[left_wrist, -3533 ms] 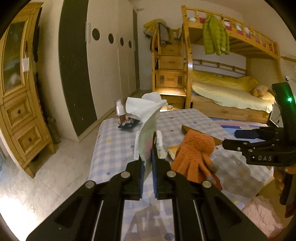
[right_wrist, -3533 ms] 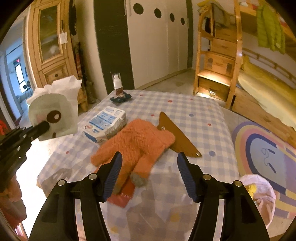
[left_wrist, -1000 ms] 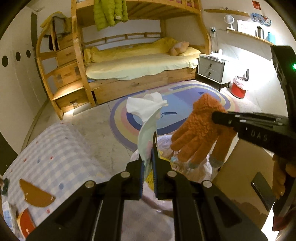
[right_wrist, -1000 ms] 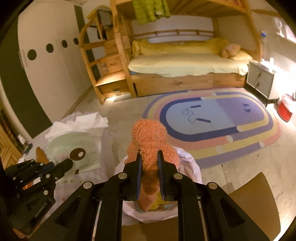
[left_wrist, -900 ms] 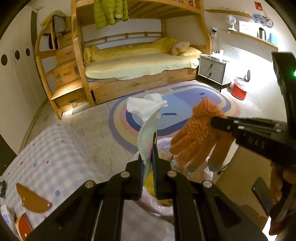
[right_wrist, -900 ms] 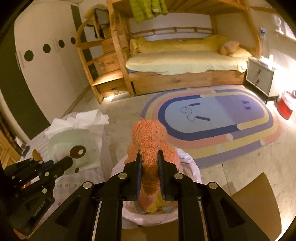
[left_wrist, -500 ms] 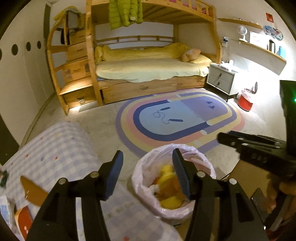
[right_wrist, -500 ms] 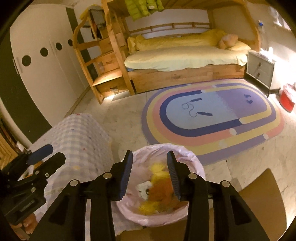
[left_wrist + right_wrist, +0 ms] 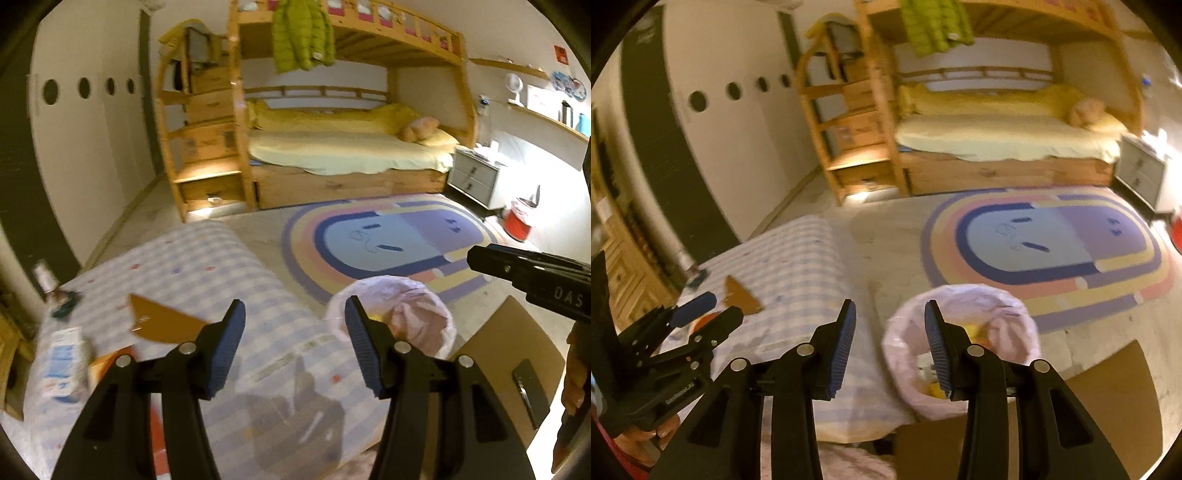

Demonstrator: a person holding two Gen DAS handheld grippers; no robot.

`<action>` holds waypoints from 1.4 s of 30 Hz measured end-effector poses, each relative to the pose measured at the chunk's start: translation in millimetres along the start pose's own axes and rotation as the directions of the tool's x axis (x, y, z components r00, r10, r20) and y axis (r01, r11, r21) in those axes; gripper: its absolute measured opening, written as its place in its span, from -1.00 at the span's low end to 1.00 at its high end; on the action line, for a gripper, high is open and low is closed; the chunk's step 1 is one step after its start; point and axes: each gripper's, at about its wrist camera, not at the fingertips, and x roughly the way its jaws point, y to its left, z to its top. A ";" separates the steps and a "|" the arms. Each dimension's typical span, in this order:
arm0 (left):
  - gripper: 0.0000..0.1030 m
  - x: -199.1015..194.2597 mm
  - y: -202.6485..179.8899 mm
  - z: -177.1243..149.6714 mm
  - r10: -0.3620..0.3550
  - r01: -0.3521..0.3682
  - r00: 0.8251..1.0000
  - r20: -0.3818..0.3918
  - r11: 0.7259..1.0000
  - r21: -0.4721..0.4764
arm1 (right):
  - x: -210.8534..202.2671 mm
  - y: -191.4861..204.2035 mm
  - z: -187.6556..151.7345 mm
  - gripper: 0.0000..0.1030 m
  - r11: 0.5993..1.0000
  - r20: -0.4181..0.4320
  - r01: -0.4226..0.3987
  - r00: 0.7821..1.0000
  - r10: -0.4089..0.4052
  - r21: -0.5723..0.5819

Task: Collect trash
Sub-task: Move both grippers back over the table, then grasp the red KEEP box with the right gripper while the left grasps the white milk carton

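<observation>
My left gripper (image 9: pixel 293 328) is open and empty above the checked table (image 9: pixel 221 273). My right gripper (image 9: pixel 888 332) is open and empty, just left of and above the pink-lined trash bin (image 9: pixel 1008 314), which holds yellow and orange things. The bin also shows in the left wrist view (image 9: pixel 417 317) beside the table's right edge. On the table lie a brown wedge-shaped piece (image 9: pixel 162 321), a white and blue wipes pack (image 9: pixel 61 363), a red flat item (image 9: pixel 99 360) and a small bottle (image 9: pixel 46 282). The right gripper's side shows in the left wrist view (image 9: pixel 524 266).
A brown cardboard box (image 9: pixel 517 354) with a black phone (image 9: pixel 530 391) on it stands by the bin. A rainbow rug (image 9: pixel 388 240) covers the floor before a wooden bunk bed (image 9: pixel 351 147). A red bin (image 9: pixel 519 225) and nightstand (image 9: pixel 472 177) are far right.
Both grippers opened over the bin: the tissue pack and the orange glove dropped in. Since then both grippers have swung left, back towards the table.
</observation>
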 end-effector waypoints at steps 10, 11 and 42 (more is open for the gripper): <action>0.30 -55.6 102.6 -45.0 0.233 -0.230 0.973 0.000 0.963 -0.142 | 20.2 102.7 -14.5 -0.02 0.968 -0.080 -0.156 0.987 0.142 -0.197; 0.35 -60.1 109.5 -49.6 0.249 -0.247 0.968 -0.006 0.956 -0.156 | 22.5 110.7 -15.9 0.02 0.963 -0.085 -0.164 0.985 0.149 -0.212; 0.61 -84.4 224.0 -138.5 0.391 -0.418 0.908 -0.147 0.839 -0.348 | 145.5 289.7 -84.2 0.75 0.830 -0.333 -0.255 0.939 0.090 -0.496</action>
